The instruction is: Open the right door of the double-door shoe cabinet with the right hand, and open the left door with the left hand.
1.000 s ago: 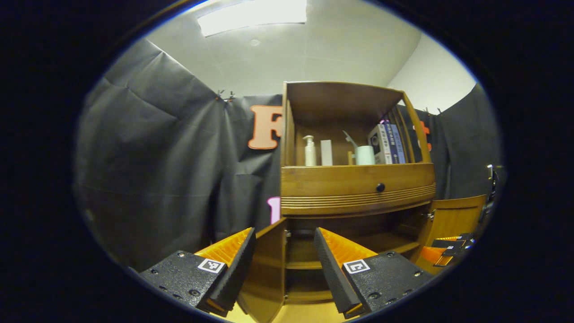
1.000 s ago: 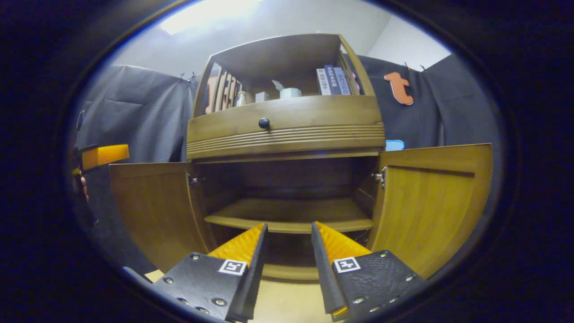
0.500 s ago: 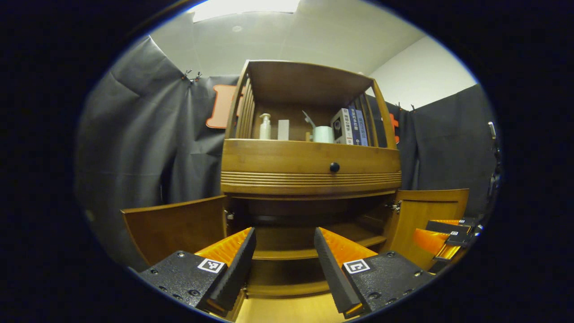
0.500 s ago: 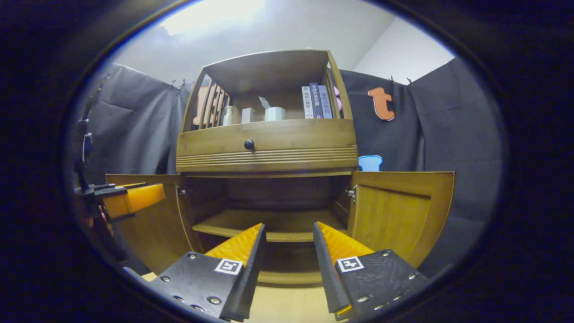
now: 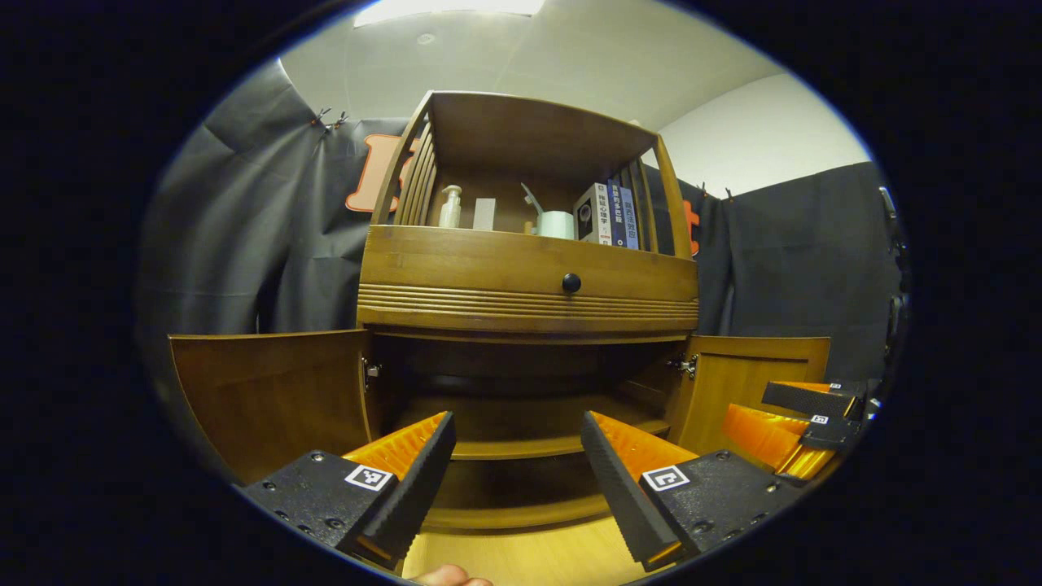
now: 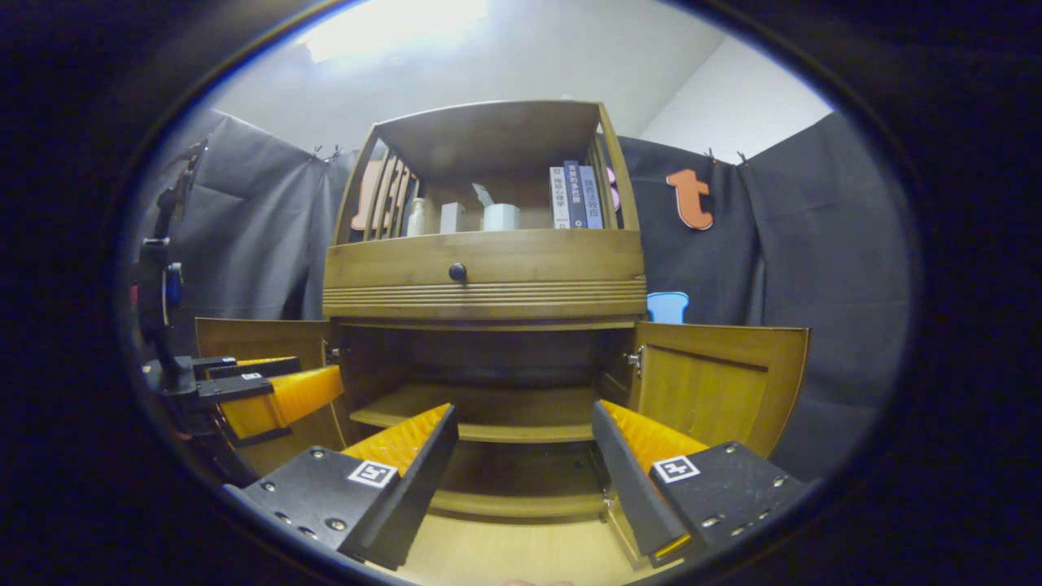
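- Fingers of the left gripper (image 5: 513, 472) spread wide, nothing between them, aimed at the open lower bay of the shoe cabinet (image 5: 529, 281).
- Fingers of the right gripper (image 6: 521, 472) likewise spread and empty, held in front of the same bay, touching neither door.
- Left door (image 5: 273, 391) swung fully out from its hinge at the cabinet's left edge, inner face turned forward.
- Right door (image 6: 716, 391) swung out from the hinge at the right edge, standing roughly square to the cabinet front.
- By the look of it, task done: both doors open, inner shelf (image 6: 488, 411) exposed and bare; nothing left but drawing the grippers clear.
- Cabinet upright on the pale floor (image 6: 521, 553), front facing the grippers, long axis vertical.
- Each door's long axis hard to judge through the fisheye; free edges point outward, away from each other.
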{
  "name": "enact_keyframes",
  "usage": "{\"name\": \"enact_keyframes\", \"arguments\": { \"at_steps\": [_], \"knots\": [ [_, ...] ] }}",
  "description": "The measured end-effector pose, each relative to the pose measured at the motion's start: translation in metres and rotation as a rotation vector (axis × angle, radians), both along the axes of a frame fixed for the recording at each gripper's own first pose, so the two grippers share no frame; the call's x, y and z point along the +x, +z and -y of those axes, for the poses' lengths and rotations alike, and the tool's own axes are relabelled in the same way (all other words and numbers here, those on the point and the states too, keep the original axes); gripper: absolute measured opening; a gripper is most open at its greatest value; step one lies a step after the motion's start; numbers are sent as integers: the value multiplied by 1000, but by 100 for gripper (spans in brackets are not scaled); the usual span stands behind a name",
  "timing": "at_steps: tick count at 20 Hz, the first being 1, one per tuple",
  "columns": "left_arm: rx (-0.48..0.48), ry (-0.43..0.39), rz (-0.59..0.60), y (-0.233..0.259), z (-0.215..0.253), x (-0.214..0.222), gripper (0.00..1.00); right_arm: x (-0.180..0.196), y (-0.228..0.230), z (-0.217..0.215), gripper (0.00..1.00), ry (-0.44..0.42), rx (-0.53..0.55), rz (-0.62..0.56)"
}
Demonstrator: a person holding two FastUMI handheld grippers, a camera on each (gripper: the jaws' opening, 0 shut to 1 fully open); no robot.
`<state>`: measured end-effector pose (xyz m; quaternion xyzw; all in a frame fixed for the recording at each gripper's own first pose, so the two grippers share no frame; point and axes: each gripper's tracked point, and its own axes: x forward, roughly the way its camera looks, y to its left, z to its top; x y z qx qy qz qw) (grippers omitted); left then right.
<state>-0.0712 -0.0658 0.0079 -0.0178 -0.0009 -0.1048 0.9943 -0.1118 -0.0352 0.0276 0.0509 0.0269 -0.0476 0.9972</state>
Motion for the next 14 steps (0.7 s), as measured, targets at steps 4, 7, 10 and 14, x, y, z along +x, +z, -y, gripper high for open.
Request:
{"name": "enact_keyframes", "arguments": {
  "at_steps": [4,7,10,14],
  "knots": [
    [9,-51,-10,-6,9,-3,96,-9,2,-4,99,-17,2,1],
    [15,-117,-15,-11,24,-6,96,-22,3,-4,99,-47,-6,-7],
    [22,-213,-36,-19,48,-11,99,-39,5,2,99,-99,11,-4],
    [50,-326,-34,-22,84,-22,95,-67,5,21,99,-185,31,-9]
  ]
}}
